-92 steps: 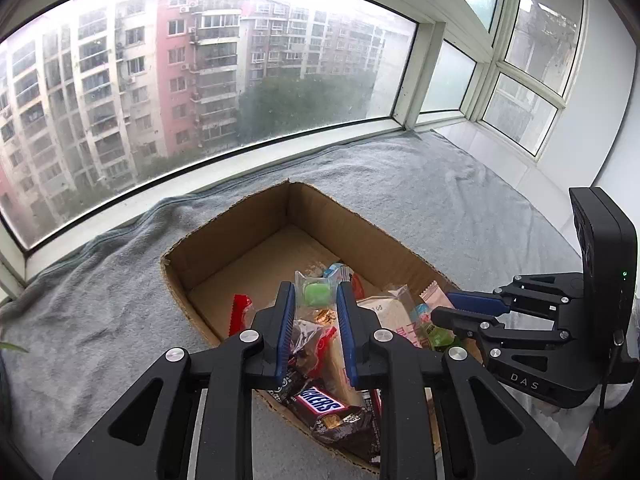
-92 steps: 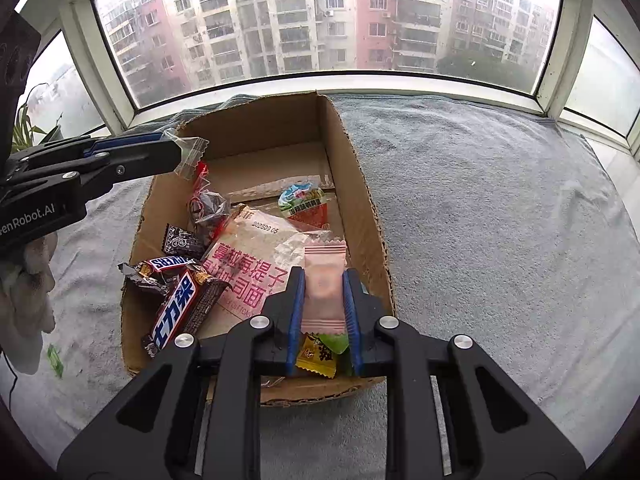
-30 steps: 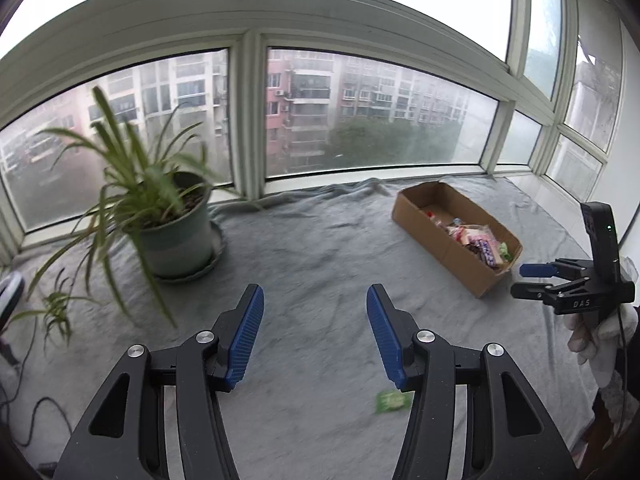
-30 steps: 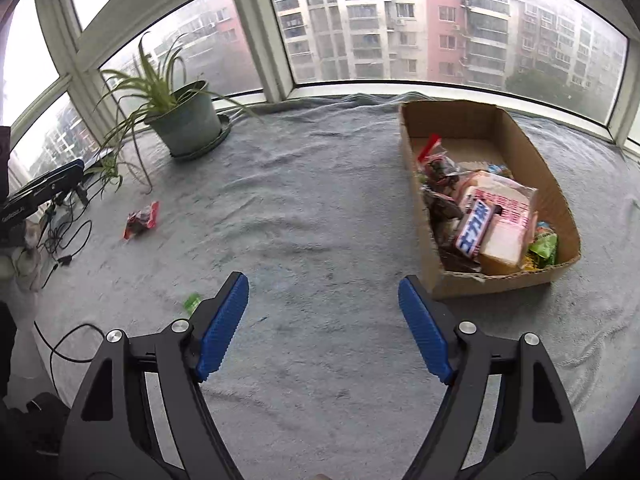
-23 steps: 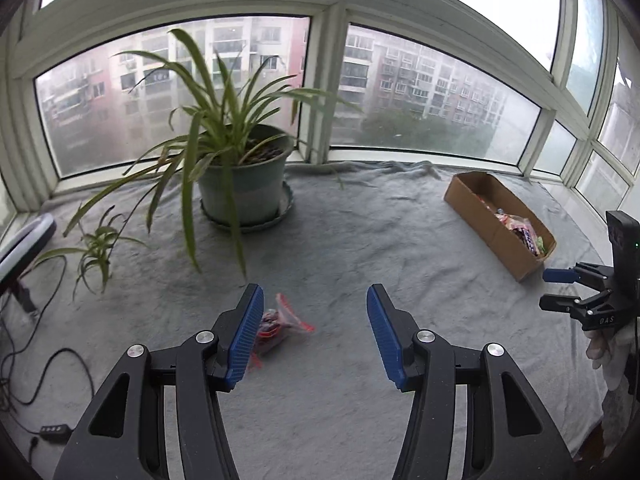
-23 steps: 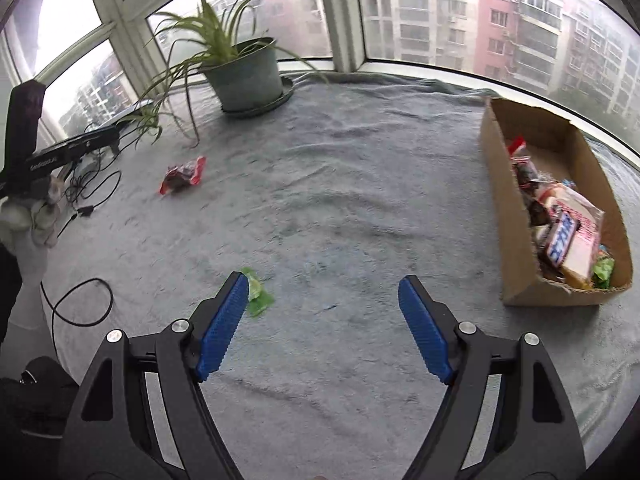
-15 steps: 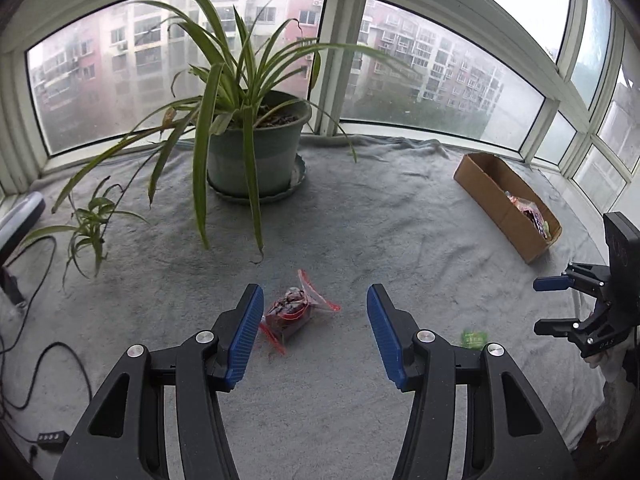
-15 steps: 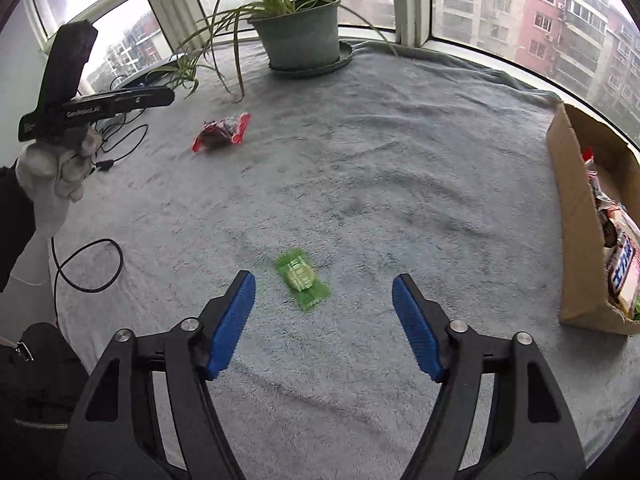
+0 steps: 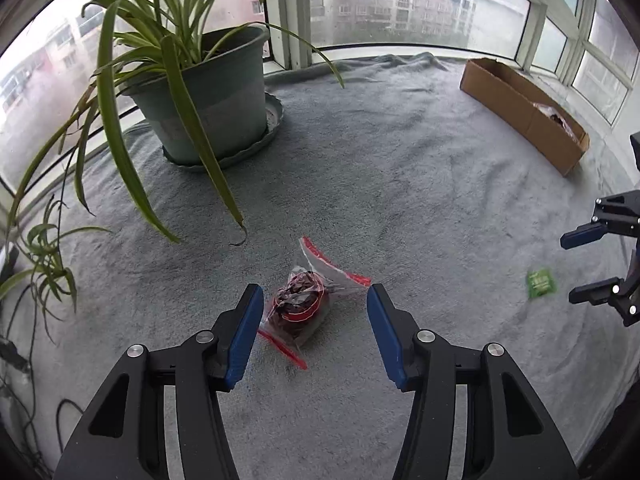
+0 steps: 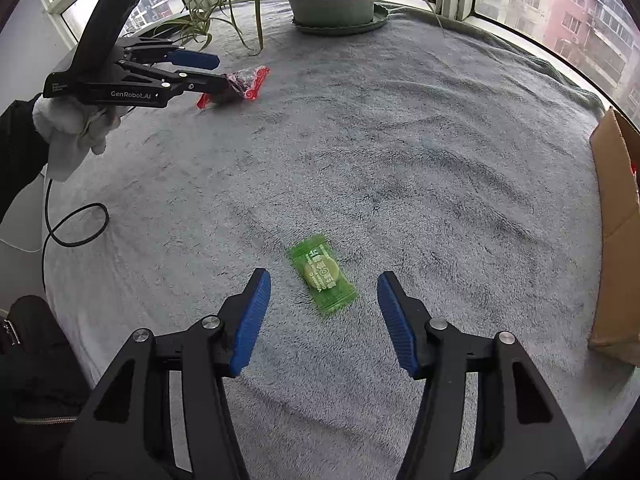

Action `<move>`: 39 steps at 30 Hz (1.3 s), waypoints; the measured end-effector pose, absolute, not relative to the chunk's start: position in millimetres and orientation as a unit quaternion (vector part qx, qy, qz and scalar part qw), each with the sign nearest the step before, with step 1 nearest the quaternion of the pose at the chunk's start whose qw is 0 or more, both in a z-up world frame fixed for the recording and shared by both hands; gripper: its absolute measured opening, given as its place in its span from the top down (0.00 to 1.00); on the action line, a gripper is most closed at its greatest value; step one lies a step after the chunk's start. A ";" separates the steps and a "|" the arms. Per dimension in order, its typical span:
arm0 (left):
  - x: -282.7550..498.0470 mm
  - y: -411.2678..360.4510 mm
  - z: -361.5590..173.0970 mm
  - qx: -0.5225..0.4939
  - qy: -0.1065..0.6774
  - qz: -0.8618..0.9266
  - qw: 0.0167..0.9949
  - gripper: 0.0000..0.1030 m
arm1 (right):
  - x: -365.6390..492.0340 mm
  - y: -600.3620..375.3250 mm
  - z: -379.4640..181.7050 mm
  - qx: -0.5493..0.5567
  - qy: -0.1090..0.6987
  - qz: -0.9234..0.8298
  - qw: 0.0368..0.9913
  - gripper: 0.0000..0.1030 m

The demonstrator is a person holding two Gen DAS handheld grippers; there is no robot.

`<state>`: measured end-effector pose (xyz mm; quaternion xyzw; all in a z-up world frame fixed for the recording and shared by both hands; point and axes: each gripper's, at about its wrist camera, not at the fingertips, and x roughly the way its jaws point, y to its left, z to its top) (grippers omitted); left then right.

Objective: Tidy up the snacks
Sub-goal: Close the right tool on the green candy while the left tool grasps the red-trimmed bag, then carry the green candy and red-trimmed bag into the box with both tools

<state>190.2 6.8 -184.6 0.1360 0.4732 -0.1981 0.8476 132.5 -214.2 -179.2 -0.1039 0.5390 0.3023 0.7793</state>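
Snacks: both tools, gripping packets over the cardboard box (image 9: 524, 114) three seconds ago, now hang open. Left tool (image 9: 315, 330) straddles the red-trimmed bag (image 9: 304, 306); right tool (image 10: 323, 316) straddles the green packet (image 10: 323, 274), box at 3 o'clock.

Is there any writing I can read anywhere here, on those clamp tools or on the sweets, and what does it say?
"GenRobot.AI": white lettering on the side of the left gripper, seen from the right wrist view.
Smaller white print at the left gripper's rear end: too small to read.
Print on the green candy packet: light characters around a round mark, too blurred to read.
Red-edged clear snack packet: no legible text.
Cardboard box: no text visible.
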 end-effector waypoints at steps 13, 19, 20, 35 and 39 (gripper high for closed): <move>204.1 5.8 -202.5 0.160 0.491 -0.198 0.833 0.49 | 142.5 -191.6 -195.6 -0.166 0.555 0.312 0.753 0.56; 207.8 5.1 -205.4 0.146 0.493 -0.198 0.835 0.49 | 142.4 -186.0 -196.9 -0.175 0.555 0.314 0.750 0.70; 209.1 4.9 -206.3 0.141 0.493 -0.197 0.835 0.49 | 141.8 -185.8 -196.9 -0.177 0.555 0.315 0.749 0.72; 193.6 2.2 -203.1 0.122 0.474 -0.178 0.854 0.69 | 136.9 -192.4 -191.9 -0.157 0.549 0.309 0.760 0.79; 188.5 2.8 -196.4 0.105 0.468 -0.175 0.860 0.69 | 136.5 -199.7 -185.2 -0.145 0.544 0.305 0.768 0.79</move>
